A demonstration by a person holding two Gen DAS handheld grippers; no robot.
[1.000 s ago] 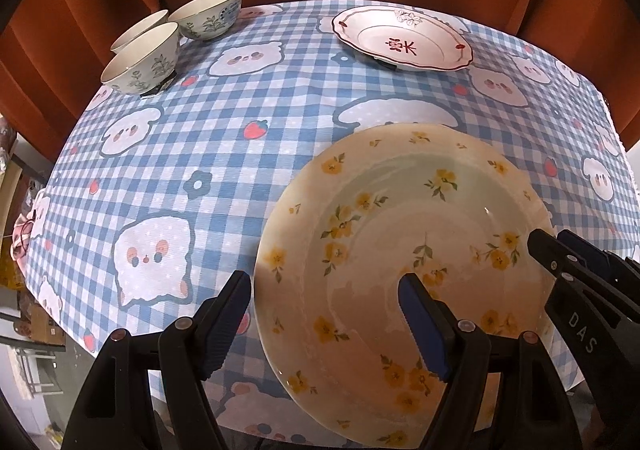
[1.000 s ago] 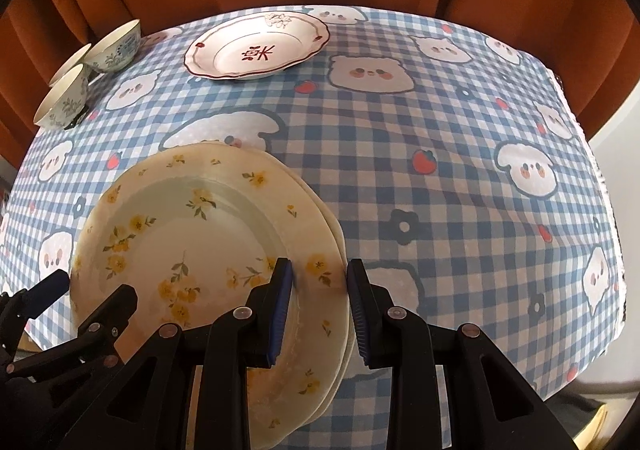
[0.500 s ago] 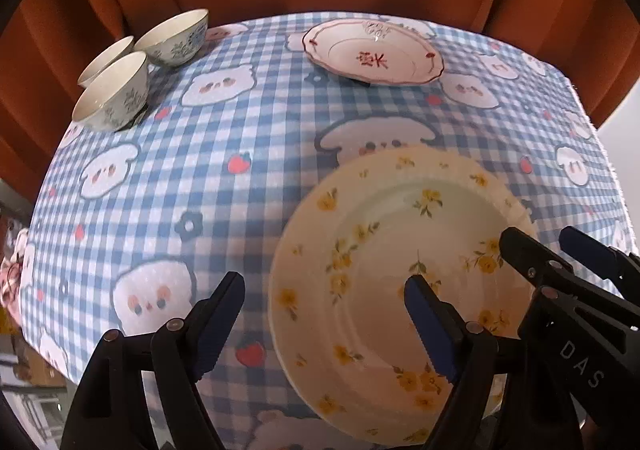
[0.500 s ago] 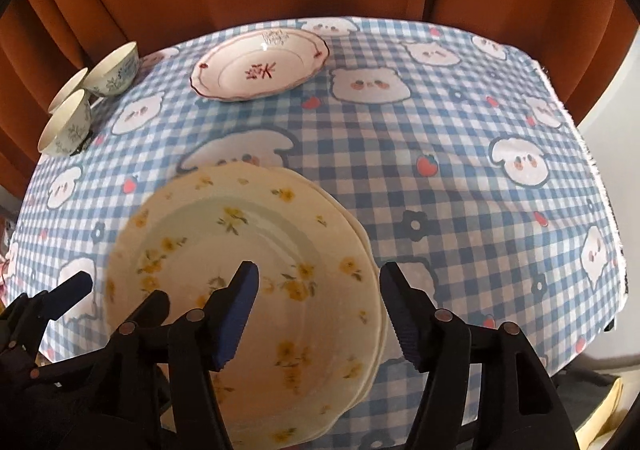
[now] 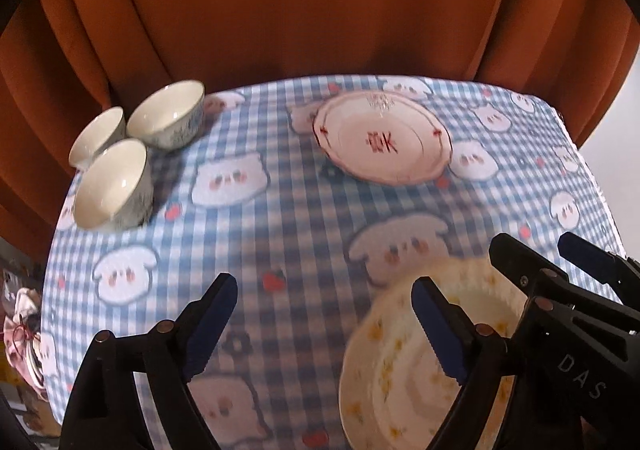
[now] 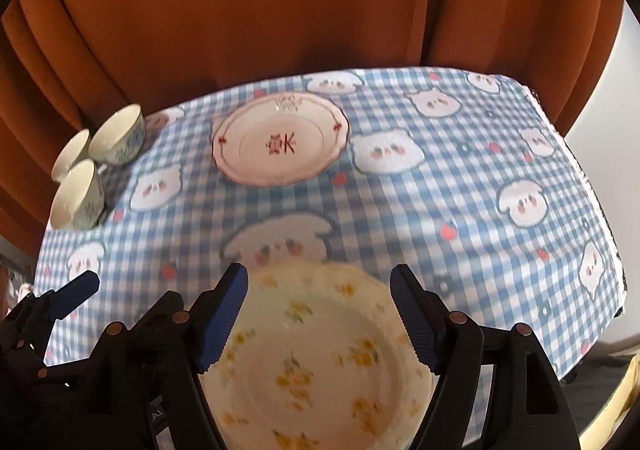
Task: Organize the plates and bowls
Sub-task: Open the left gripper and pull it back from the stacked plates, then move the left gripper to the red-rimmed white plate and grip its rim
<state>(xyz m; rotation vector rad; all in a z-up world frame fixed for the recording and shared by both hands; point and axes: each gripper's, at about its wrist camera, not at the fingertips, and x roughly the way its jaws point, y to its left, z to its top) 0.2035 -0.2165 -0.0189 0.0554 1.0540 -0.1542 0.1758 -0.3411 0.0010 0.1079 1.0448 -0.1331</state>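
Note:
A stack of cream plates with yellow flowers (image 6: 320,362) lies at the near edge of the table; it also shows in the left wrist view (image 5: 396,362). My right gripper (image 6: 320,322) is open above the stack, not touching it. My left gripper (image 5: 324,326) is open and empty, left of the stack. A white plate with a red rim and red characters (image 5: 382,138) lies at the back middle, also in the right wrist view (image 6: 280,140). Three white bowls with blue patterns (image 5: 132,158) stand together at the back left, also in the right wrist view (image 6: 96,166).
The table carries a blue checked cloth (image 6: 440,202) with white animal prints. An orange curtain (image 5: 312,2) hangs behind the table. The table's right edge (image 6: 596,190) drops off to a pale floor.
My right gripper opened and let go of the flowered plate, leaving it on the stack. Both grippers rose and pulled back from the table.

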